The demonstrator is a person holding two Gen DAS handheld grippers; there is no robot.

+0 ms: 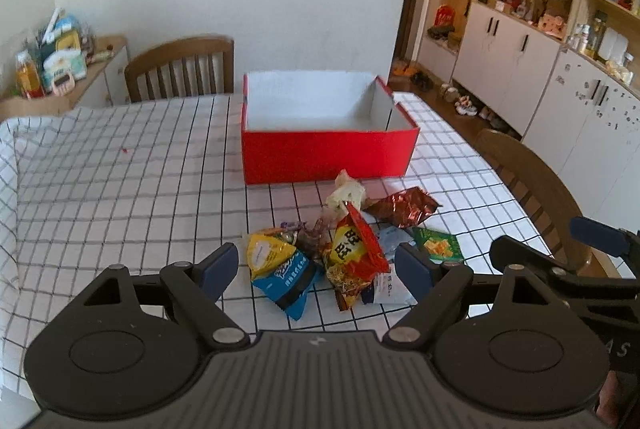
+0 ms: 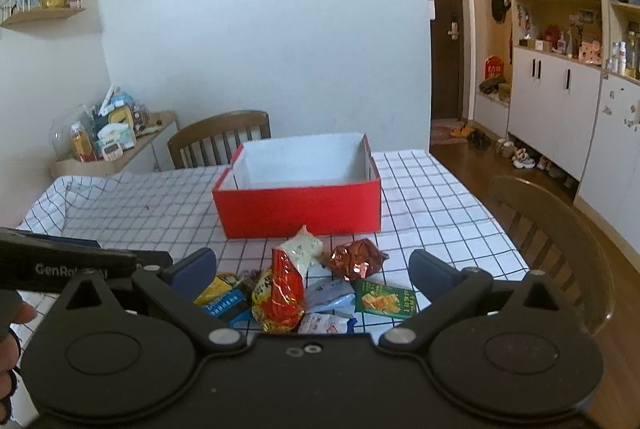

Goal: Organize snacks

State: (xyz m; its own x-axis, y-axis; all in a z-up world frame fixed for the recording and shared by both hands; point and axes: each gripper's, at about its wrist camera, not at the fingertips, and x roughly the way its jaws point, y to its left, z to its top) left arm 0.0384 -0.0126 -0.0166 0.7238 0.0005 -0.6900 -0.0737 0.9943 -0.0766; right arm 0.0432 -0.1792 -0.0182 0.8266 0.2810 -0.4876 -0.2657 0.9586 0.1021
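A pile of snack packets lies on the checked tablecloth (image 1: 120,189) in front of an empty red box (image 1: 326,157) with a white inside. In the left wrist view the yellow-and-blue bag (image 1: 280,271) and the red-and-yellow bag (image 1: 354,257) lie between the wide-apart fingers of my left gripper (image 1: 316,269), which is open and holds nothing. A brown foil packet (image 1: 402,207), a green packet (image 1: 438,244) and a pale packet (image 1: 346,194) lie beyond. My right gripper (image 2: 314,269) is open above the same pile, over the red-and-yellow bag (image 2: 280,297), green packet (image 2: 386,300) and red box (image 2: 300,203).
Wooden chairs stand behind the table (image 1: 180,67) and at its right side (image 1: 532,189). A cluttered side shelf (image 1: 60,57) is at the far left. White cabinets (image 1: 520,61) line the right wall. The right gripper (image 1: 592,241) shows at the right of the left wrist view.
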